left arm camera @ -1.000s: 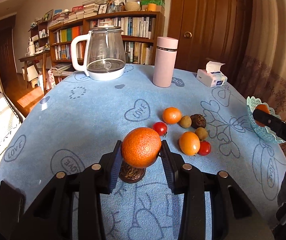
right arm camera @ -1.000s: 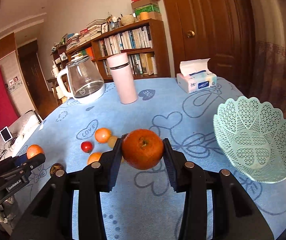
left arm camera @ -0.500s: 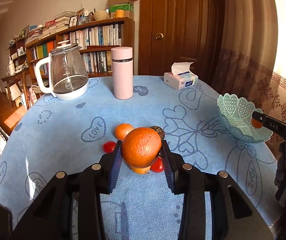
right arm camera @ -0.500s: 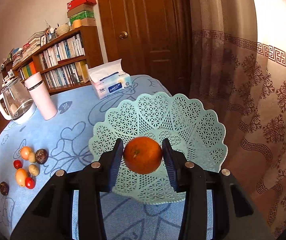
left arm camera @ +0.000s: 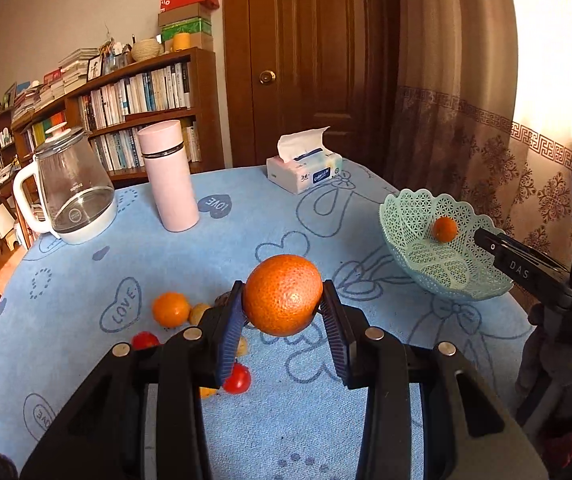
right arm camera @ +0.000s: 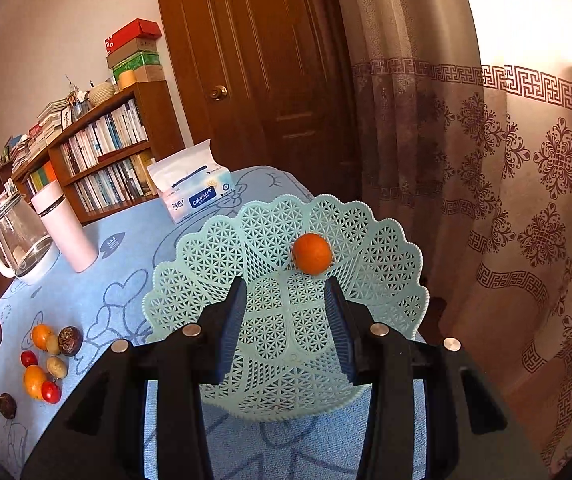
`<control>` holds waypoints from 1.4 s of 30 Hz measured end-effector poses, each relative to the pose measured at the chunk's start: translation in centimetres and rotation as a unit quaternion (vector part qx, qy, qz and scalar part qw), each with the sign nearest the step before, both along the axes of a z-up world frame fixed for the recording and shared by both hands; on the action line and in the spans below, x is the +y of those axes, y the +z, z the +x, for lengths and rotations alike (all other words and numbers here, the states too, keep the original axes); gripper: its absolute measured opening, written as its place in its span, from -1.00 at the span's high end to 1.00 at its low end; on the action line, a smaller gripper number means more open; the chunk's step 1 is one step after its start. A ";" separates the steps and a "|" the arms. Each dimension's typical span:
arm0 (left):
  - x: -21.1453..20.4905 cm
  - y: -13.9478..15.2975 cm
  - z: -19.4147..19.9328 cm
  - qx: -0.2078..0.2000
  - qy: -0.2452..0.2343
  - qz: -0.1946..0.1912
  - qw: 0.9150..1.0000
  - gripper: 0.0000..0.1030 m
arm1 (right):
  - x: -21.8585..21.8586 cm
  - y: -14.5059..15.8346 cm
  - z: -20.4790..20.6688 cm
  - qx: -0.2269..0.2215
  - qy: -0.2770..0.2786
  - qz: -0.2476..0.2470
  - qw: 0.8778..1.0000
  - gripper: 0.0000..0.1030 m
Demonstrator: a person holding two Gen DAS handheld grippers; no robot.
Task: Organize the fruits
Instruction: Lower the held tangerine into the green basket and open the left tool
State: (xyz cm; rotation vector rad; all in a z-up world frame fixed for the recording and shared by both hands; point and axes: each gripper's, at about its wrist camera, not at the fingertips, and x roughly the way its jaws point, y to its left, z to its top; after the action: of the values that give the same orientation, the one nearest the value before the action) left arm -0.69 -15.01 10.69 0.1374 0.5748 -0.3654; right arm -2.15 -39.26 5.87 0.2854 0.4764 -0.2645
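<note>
- the surface (left arm camera: 133, 264) is a round table under a light blue cloth printed with hearts and "love", set before a brown door (left arm camera: 318, 60), a full bookshelf (left arm camera: 133, 96) and a patterned curtain (right arm camera: 506, 184).
- on it stand a glass kettle (left arm camera: 70, 192), a pink tumbler (left arm camera: 169, 176) and a tissue box (left arm camera: 306, 172).
- the left gripper (left arm camera: 282, 312) is clamped on a large orange (left arm camera: 282, 295), dimpled and bright, held above the cloth.
- the right gripper (right arm camera: 286, 312) has its jaws apart with nothing between them, over the mint lattice basket (right arm camera: 221, 248).
- a smaller orange (right arm camera: 312, 253) lies inside the basket against its far wall.
- loose fruits (right arm camera: 41, 364), oranges, red tomatoes and brown ones, lie clustered on the cloth well apart from the basket.
</note>
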 end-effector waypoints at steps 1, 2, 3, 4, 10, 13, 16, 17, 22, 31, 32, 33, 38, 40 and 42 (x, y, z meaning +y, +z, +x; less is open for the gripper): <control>-0.7 0.0 0.4 0.003 -0.008 -0.001 1.000 0.25 | -0.1 0.1 -0.2 -0.006 -0.005 0.000 1.000 0.17; -1.3 0.0 0.8 0.006 -0.016 -0.003 1.000 0.25 | -0.2 0.2 -0.5 -0.012 -0.012 0.001 1.000 0.12; -2.1 0.0 1.2 0.009 -0.024 -0.004 1.000 0.25 | -0.3 0.2 -0.7 -0.017 -0.019 0.003 1.000 0.09; -2.9 -0.1 1.5 0.012 -0.034 -0.006 0.999 0.25 | -0.4 0.2 -0.9 -0.019 -0.025 0.006 0.999 0.03; -7.8 -0.5 3.7 0.031 -0.083 -0.015 0.996 0.25 | -0.6 0.4 -1.8 -0.034 -0.059 -0.016 0.998 -0.04; -9.8 -0.9 4.4 0.041 -0.108 -0.022 0.993 0.25 | -1.2 0.6 -2.3 -0.049 -0.084 -0.018 0.995 -0.27; -11.7 -1.4 5.1 0.049 -0.129 -0.022 0.990 0.25 | -2.0 0.7 -2.7 -0.054 -0.106 -0.013 0.993 -0.28; -12.1 -1.6 5.3 0.052 -0.134 -0.023 0.989 0.25 | -2.3 0.6 -2.7 -0.053 -0.109 -0.009 0.993 -0.28; -13.6 -2.5 5.7 0.061 -0.146 -0.020 0.987 0.21 | -3.2 0.4 -2.9 -0.052 -0.122 0.003 0.991 -0.32; -12.5 -2.3 6.0 0.041 -0.126 -0.030 0.991 -0.53 | -3.8 0.1 -3.0 -0.054 -0.128 0.019 0.990 -0.57; -12.4 -2.2 6.0 0.040 -0.124 -0.031 0.991 -0.55 | -3.8 0.0 -3.0 -0.053 -0.128 0.022 0.990 -0.57; -12.3 -2.1 6.1 0.038 -0.122 -0.031 0.991 -0.57 | -3.9 0.0 -2.9 -0.052 -0.129 0.023 0.990 -0.57; -11.7 -1.6 5.8 0.023 -0.112 -0.030 0.993 -0.69 | -3.8 0.0 -3.0 -0.056 -0.128 0.023 0.990 -0.57; -11.4 -1.3 5.7 0.013 -0.108 -0.029 0.994 -0.74 | -3.8 0.1 -3.1 -0.060 -0.128 0.022 0.990 -0.58; -11.2 -1.1 5.5 0.006 -0.104 -0.029 0.994 -0.75 | -3.8 0.2 -3.3 -0.064 -0.129 0.022 0.989 -0.58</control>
State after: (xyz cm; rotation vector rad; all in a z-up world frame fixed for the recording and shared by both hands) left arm 4.79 -26.17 9.62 0.1393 0.5623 -0.5850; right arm -5.43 -43.05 6.03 0.4055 0.3180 -0.4855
